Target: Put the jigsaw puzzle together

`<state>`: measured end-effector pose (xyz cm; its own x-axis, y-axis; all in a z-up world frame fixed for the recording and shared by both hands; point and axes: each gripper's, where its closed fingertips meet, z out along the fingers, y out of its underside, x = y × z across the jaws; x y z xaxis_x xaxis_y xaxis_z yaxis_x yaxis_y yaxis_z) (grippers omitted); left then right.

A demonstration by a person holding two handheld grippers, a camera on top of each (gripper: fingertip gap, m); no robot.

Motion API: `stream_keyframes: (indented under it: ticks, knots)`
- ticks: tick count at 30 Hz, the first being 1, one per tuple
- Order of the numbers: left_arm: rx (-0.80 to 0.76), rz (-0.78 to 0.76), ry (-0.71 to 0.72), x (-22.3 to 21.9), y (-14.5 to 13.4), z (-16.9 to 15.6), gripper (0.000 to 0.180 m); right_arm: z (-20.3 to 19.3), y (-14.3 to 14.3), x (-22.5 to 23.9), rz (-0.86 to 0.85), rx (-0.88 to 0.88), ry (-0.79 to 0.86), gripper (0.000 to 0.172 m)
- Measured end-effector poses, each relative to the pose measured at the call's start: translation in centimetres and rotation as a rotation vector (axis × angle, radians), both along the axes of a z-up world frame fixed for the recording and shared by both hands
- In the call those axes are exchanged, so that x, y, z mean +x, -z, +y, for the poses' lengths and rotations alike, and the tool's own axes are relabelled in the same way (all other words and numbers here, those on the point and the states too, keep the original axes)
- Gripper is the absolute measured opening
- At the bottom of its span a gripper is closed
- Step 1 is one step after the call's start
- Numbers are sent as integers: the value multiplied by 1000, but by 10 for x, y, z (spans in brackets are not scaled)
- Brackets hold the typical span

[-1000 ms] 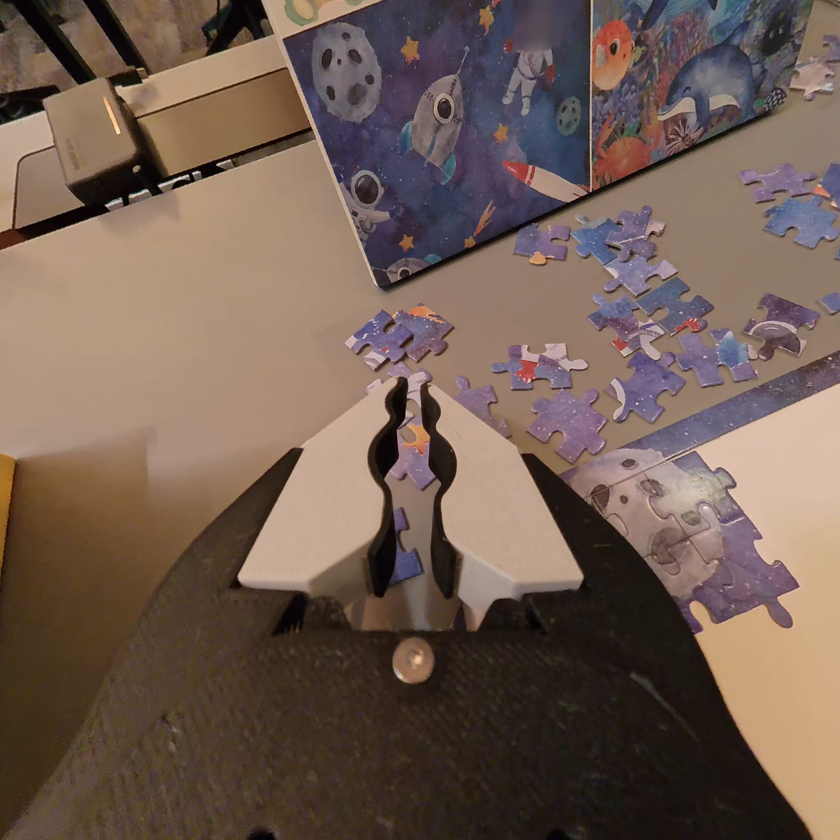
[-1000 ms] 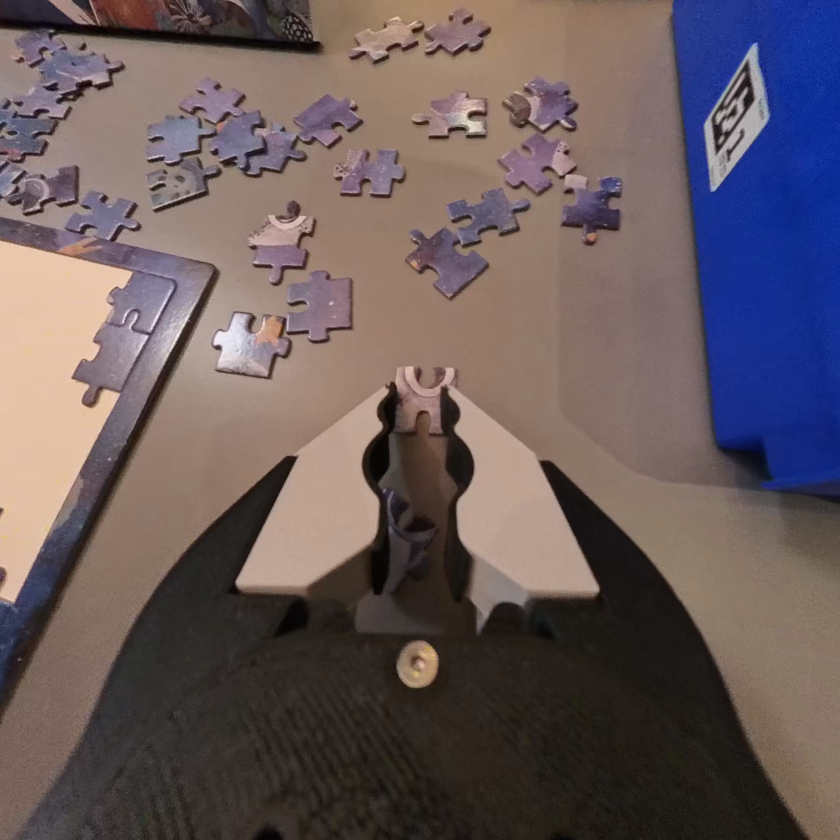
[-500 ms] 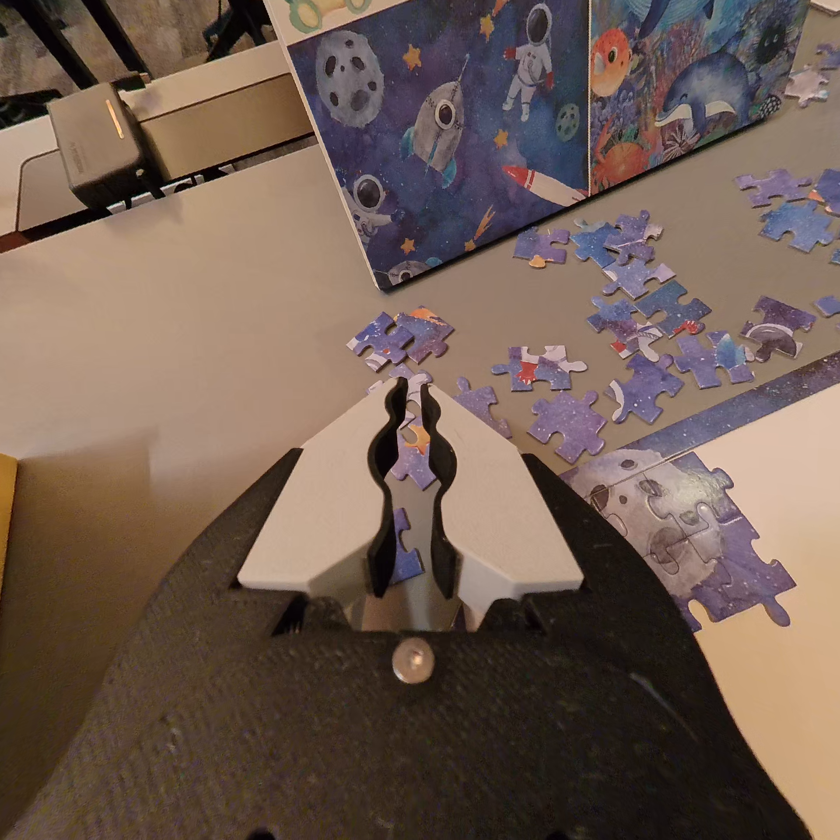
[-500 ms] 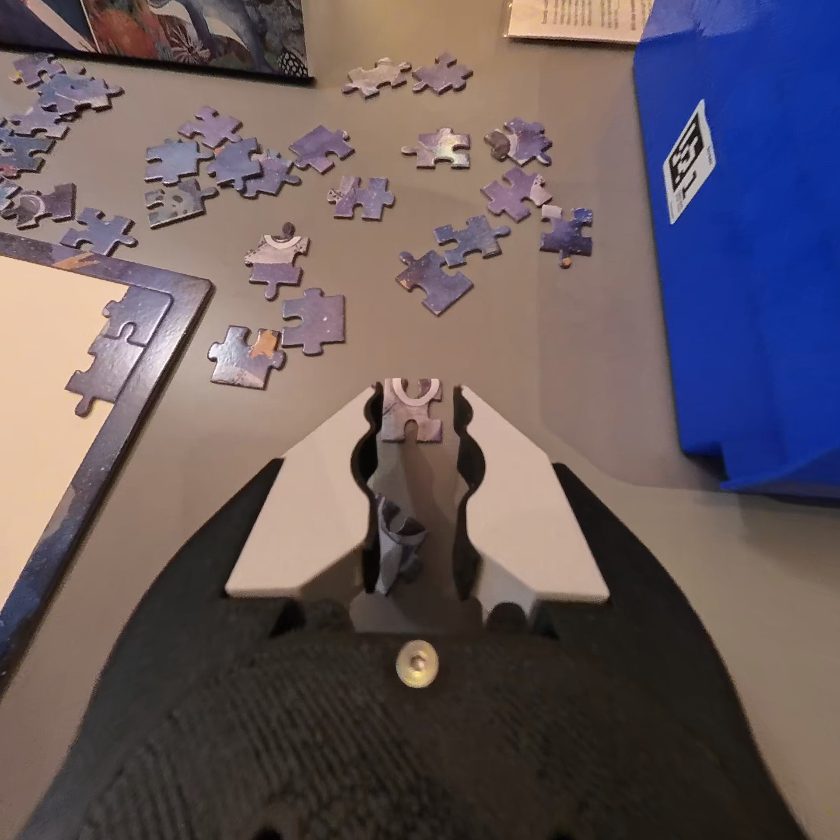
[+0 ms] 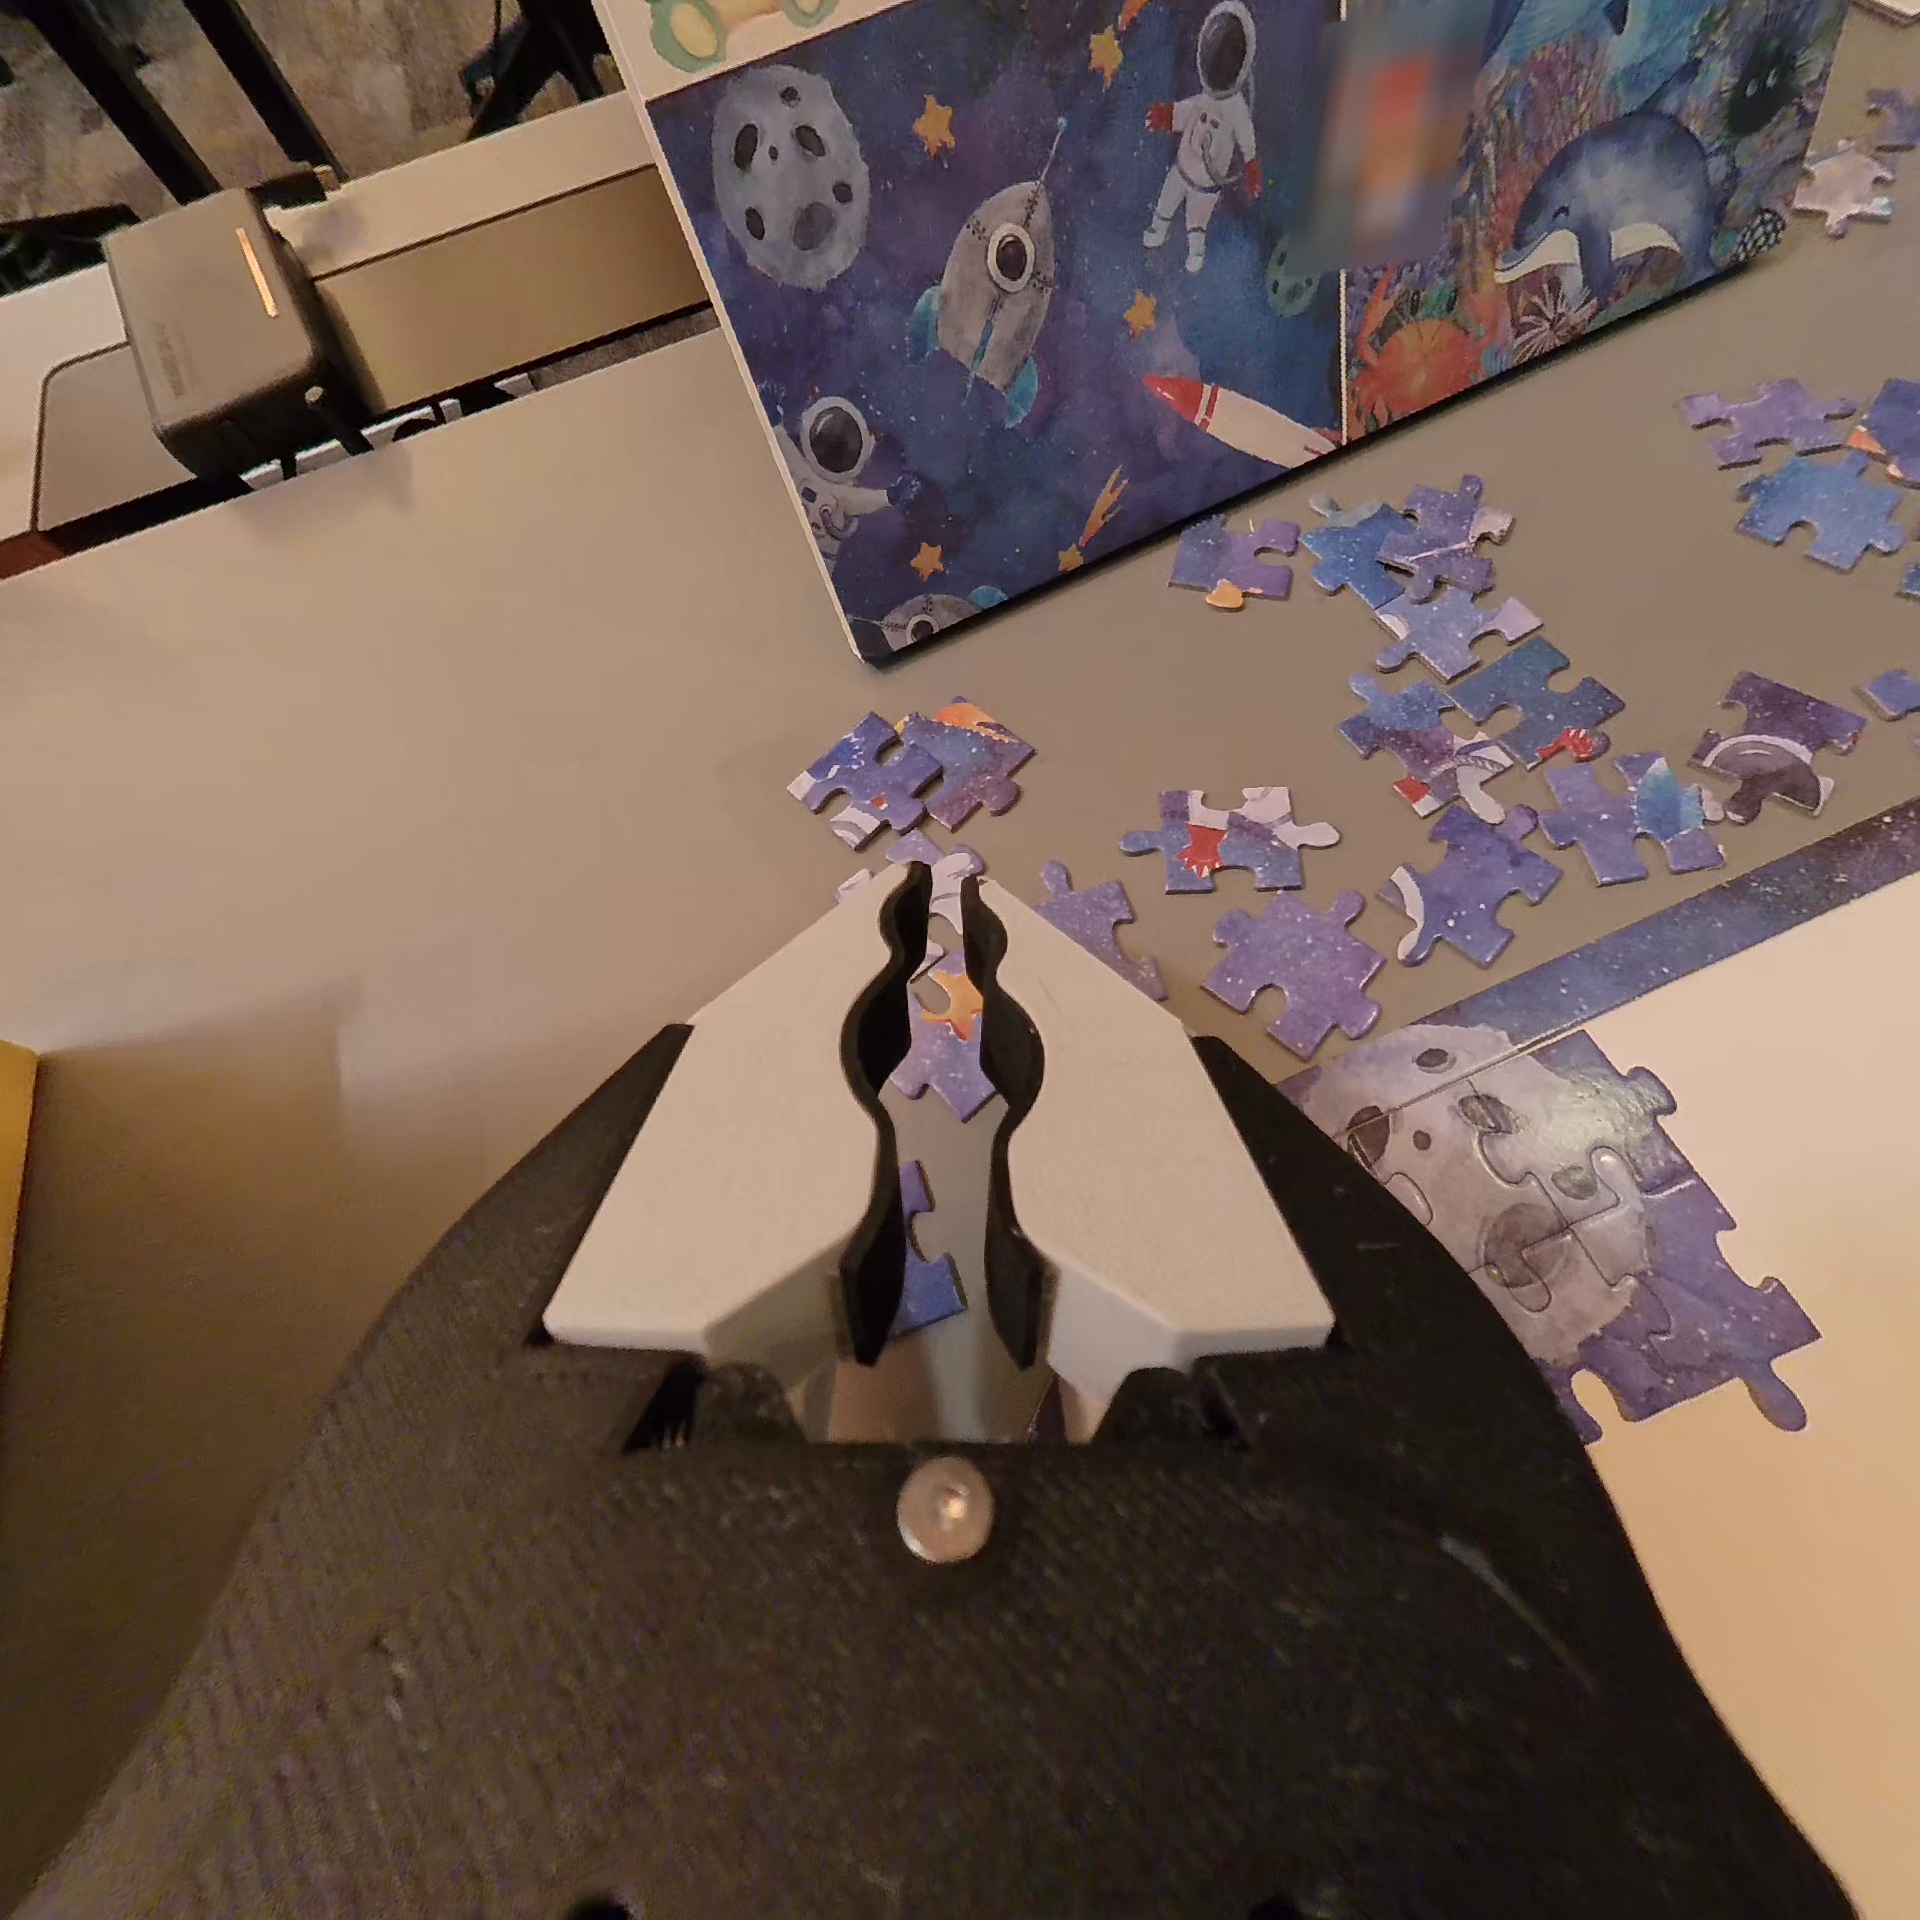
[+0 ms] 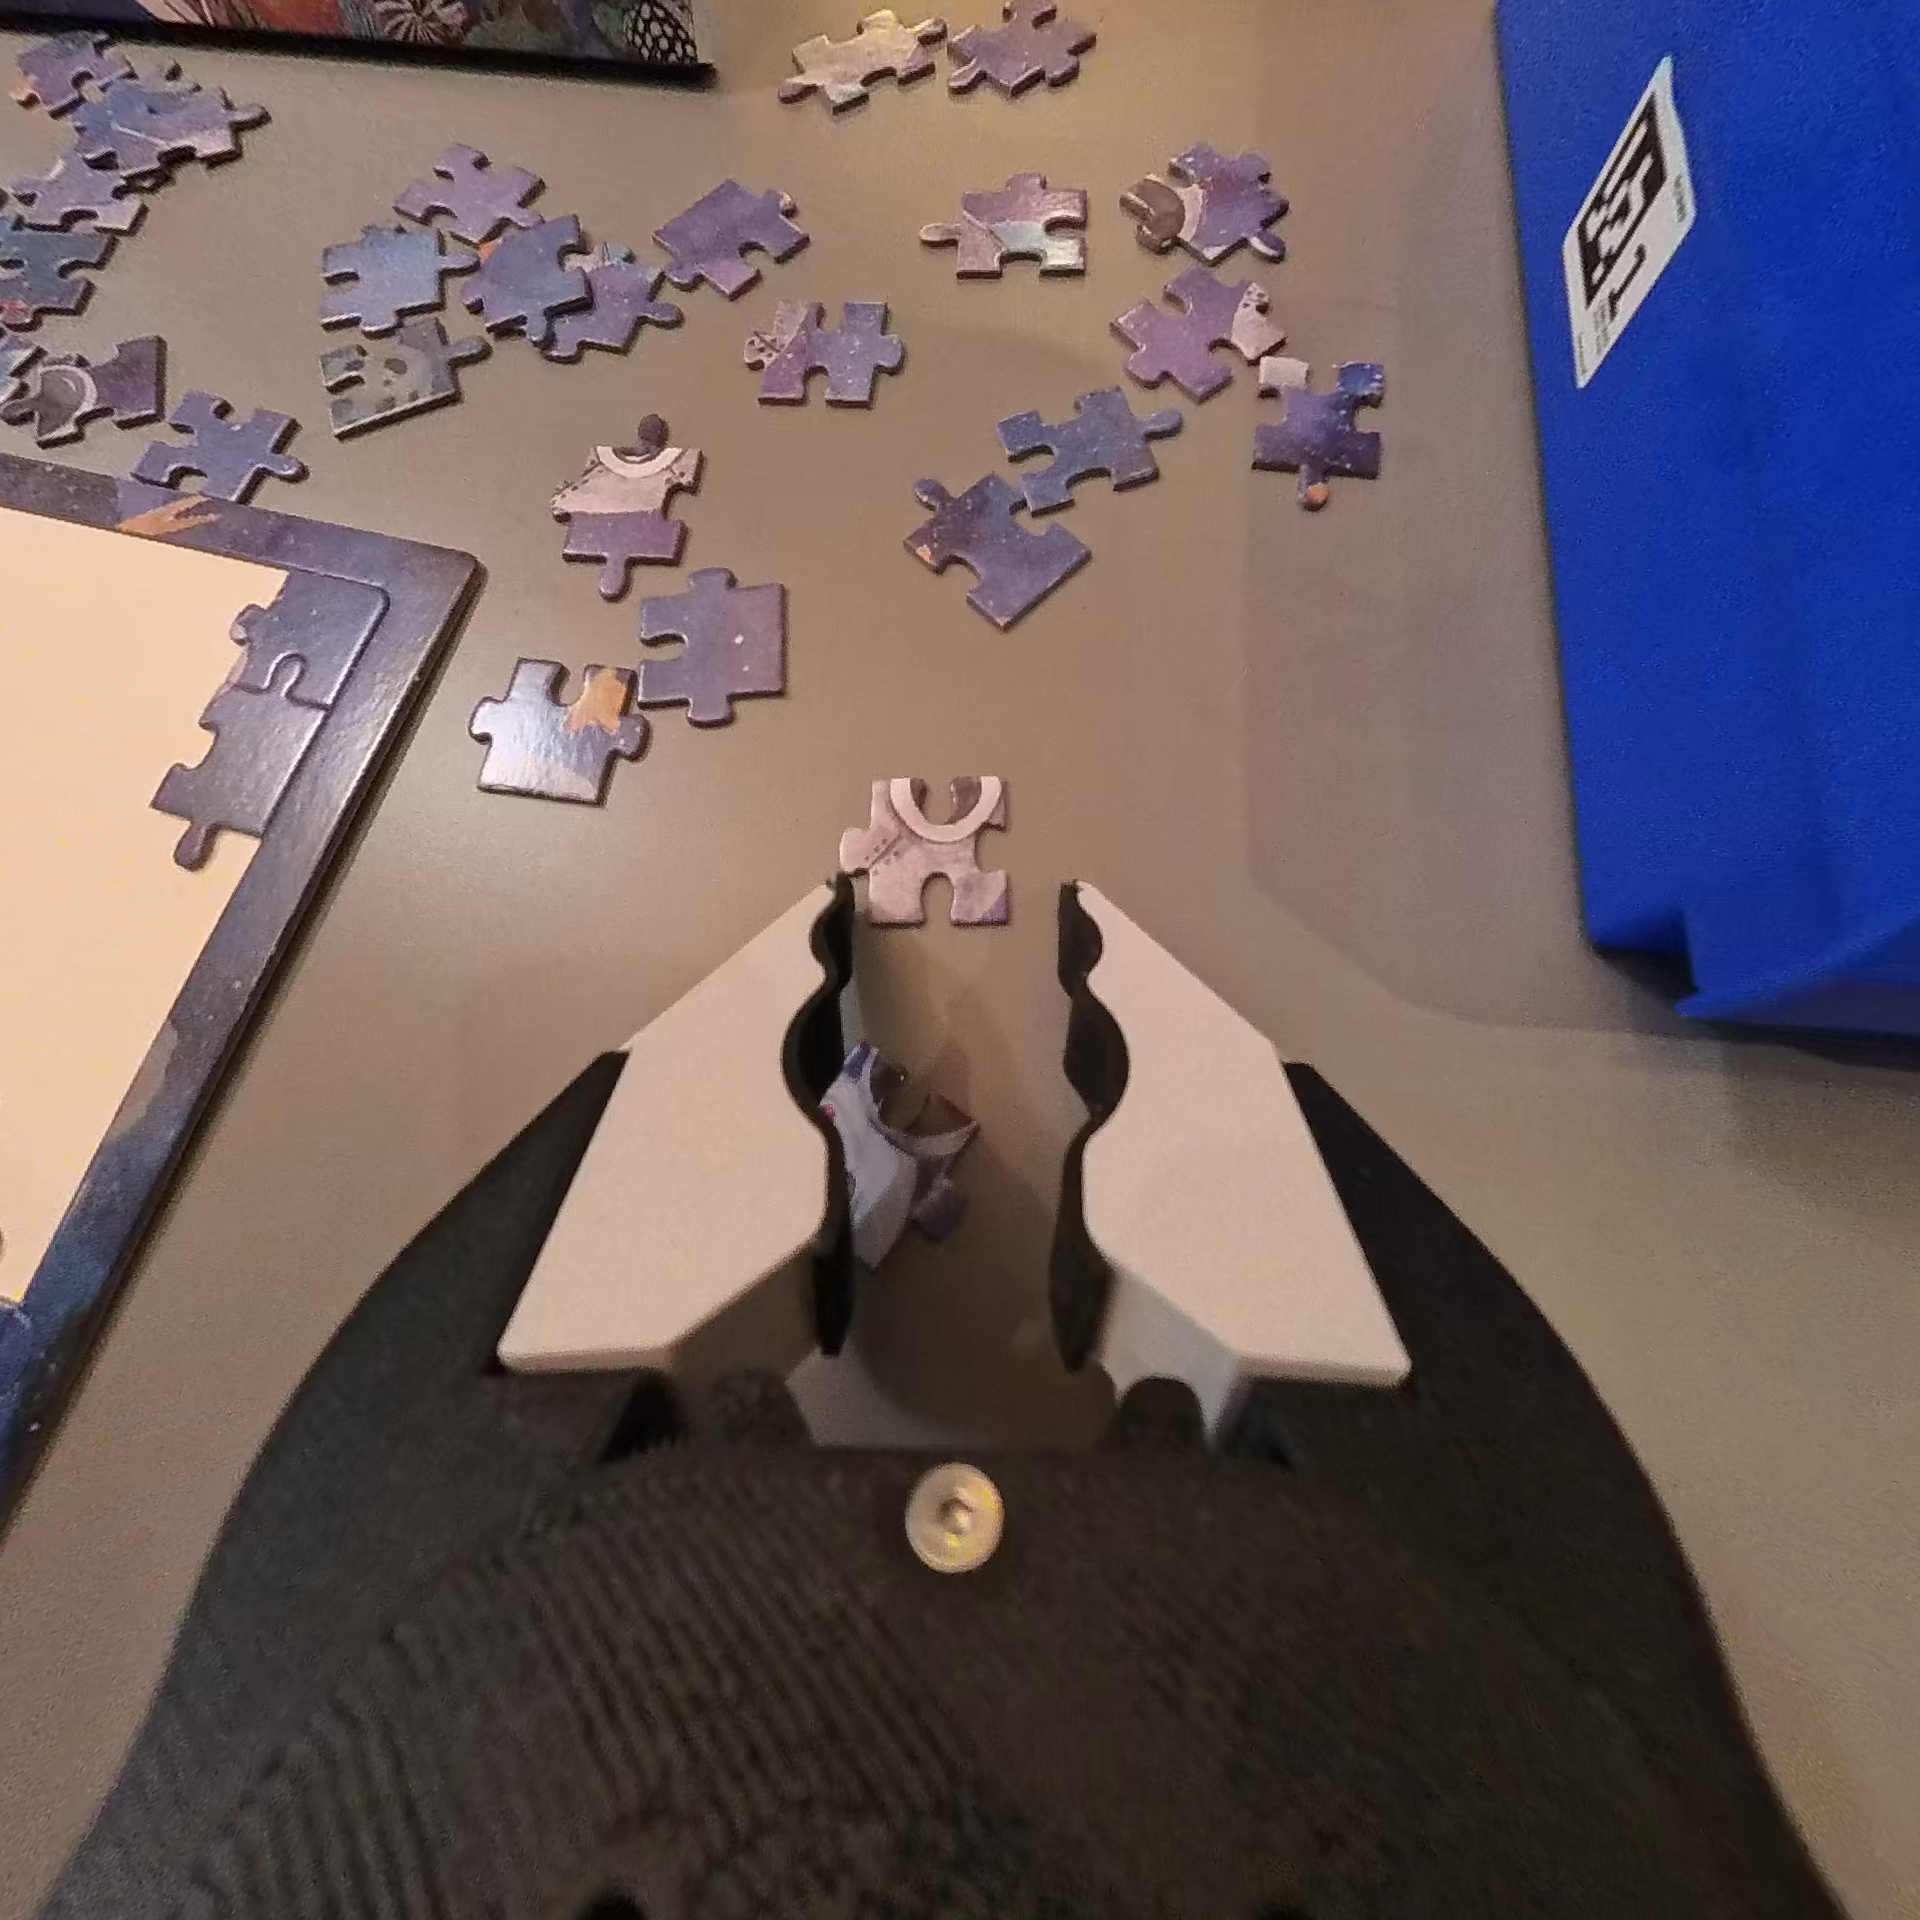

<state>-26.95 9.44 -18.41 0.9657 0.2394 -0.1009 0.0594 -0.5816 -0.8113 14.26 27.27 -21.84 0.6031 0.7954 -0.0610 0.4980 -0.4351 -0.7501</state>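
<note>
Here the left gripper has its fingers nearly together above loose purple puzzle pieces, holding nothing. The right gripper has fingers spread; a grey-white puzzle piece lies flat on the worktop just beyond the fingertips.

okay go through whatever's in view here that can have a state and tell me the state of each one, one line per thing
Left gripper: jaws nearly closed, over loose pieces.
Right gripper: jaws open, nothing gripped.
Grey-white piece: flat on table, just beyond right gripper.
Puzzle frame: mostly unfilled.
Moon section: assembled in frame.
Puzzle box: propped upright.
</note>
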Motion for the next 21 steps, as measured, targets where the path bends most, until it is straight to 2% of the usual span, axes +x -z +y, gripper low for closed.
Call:
stream_keyframes:
  ticks: [6, 11, 21]
  knots:
    - [0, 2, 2, 1, 0, 0, 4, -2, 0, -5, 5, -2, -20, 37]
    - [8, 2, 3, 1, -2, 1, 4, -2, 1, -6, -45, 34, -32, 25]
    - [14, 2, 4, 1, -3, 1, 4, -5, 1, -10, -46, 43, -55, 24]
